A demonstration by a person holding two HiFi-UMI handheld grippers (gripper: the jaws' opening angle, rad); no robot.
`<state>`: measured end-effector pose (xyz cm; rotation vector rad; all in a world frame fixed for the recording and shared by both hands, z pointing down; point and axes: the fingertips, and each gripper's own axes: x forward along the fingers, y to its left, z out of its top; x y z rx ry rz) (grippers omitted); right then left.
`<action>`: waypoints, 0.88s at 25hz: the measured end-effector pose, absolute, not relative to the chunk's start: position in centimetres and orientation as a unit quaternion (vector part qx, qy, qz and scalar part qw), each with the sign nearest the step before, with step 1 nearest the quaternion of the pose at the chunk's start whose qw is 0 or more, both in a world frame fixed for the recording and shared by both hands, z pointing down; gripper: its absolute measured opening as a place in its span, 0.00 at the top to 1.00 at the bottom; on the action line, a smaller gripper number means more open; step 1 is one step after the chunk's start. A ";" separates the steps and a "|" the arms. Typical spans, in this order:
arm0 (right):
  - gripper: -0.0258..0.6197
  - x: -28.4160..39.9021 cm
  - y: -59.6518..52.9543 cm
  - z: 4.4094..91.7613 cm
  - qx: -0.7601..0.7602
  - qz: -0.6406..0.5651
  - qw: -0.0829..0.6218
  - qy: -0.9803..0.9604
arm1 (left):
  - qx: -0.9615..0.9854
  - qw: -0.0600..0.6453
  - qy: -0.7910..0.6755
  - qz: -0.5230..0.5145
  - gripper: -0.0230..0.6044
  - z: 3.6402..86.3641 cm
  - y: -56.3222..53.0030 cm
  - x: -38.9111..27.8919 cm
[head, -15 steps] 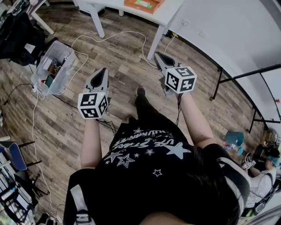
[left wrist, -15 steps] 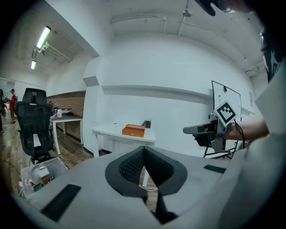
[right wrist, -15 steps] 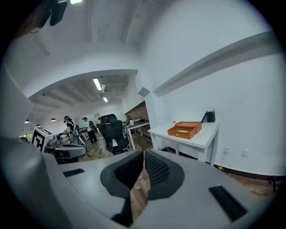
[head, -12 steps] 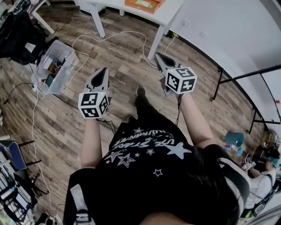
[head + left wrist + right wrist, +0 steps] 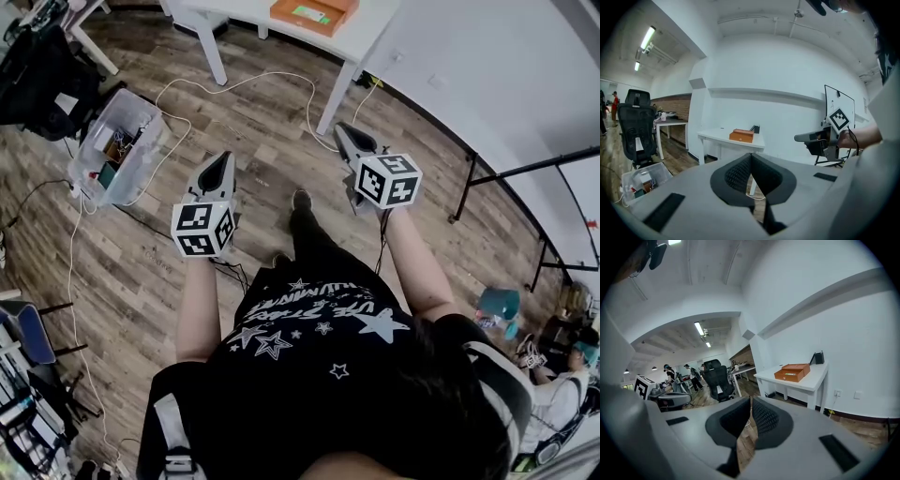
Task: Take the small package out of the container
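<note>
An orange box (image 5: 314, 11) with a small label lies shut on a white table (image 5: 361, 28) ahead of me; it also shows as the orange box (image 5: 741, 135) and the orange box (image 5: 792, 372) in the gripper views. No small package shows. My left gripper (image 5: 221, 157) is held over the wooden floor, well short of the table, jaws shut with nothing between them (image 5: 750, 154). My right gripper (image 5: 339, 128) hangs level with it, nearer the table leg, also shut and empty (image 5: 751, 398).
A clear plastic bin (image 5: 117, 141) with odds and ends stands on the floor at the left, and white cables (image 5: 234, 82) trail across the boards. A black office chair (image 5: 715, 376) and other desks stand further left. Black metal frames (image 5: 525, 169) line the wall on the right.
The head view has shifted a little, so more of the table and the orange box show. Both grippers sit slightly lower in the frame and stay shut.
</note>
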<state>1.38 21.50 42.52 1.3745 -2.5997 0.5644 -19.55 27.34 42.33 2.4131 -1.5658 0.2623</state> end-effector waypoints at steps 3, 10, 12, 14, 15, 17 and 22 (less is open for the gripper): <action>0.88 1.1 20.9 42.6 0.458 0.187 0.072 -0.866 | 0.829 0.131 -0.536 0.096 0.93 42.9 27.2 -19.5; 0.88 0.5 17.5 43.2 0.448 0.195 0.060 -0.870 | 0.822 0.135 -0.543 0.107 0.93 43.7 24.2 -19.9; 0.88 0.3 16.0 43.4 0.447 0.197 0.061 -0.870 | 0.821 0.135 -0.543 0.111 0.93 43.9 22.7 -20.1; 0.88 0.3 14.0 43.7 0.448 0.201 0.063 -0.869 | 0.821 0.138 -0.542 0.115 0.93 44.1 20.7 -20.2; 0.88 0.4 12.9 43.8 0.449 0.203 0.063 -0.868 | 0.821 0.140 -0.542 0.117 0.93 44.2 19.6 -20.2; 0.88 0.8 10.6 44.0 0.451 0.207 0.062 -0.866 | 0.822 0.143 -0.539 0.121 0.93 44.4 17.4 -19.9; 0.88 2.4 4.2 43.9 0.457 0.213 0.062 -0.861 | 0.824 0.140 -0.533 0.130 0.93 44.0 11.3 -18.7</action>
